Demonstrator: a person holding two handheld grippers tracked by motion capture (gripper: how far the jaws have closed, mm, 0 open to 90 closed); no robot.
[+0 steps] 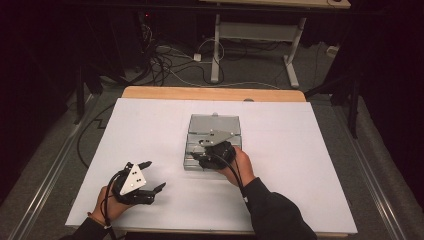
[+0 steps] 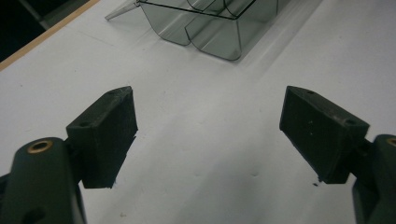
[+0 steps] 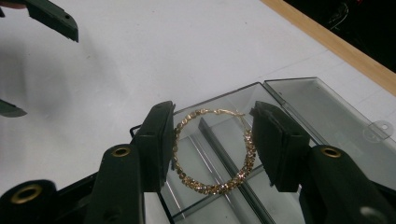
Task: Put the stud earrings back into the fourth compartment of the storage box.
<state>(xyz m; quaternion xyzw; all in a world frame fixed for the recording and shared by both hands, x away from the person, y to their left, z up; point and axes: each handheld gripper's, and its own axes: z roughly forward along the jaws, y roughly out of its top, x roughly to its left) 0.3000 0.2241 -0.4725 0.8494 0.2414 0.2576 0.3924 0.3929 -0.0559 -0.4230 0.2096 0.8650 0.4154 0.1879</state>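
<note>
A gold twisted hoop [image 3: 205, 187] sits upright between the pads of my right gripper [image 3: 212, 122], which is shut on its two sides. It hangs just above a clear plastic compartment box [image 3: 327, 116] whose lid lies open; dividers show beneath the ring. From above, the right gripper [image 1: 198, 157] is over the near-left part of the box [image 1: 215, 124] at the table's middle. My left gripper [image 1: 156, 175] rests near the front left of the table, open and holding nothing. Its jaws [image 2: 210, 126] face the box [image 2: 210, 32] across bare white surface.
The white table cover [image 1: 300, 165] spreads wide around the box, with a wooden edge [image 1: 210, 93] at the far side. Beyond the table are cables and a desk frame [image 1: 260, 35] on the floor. The left gripper [image 3: 32, 60] shows at the right gripper view's top left.
</note>
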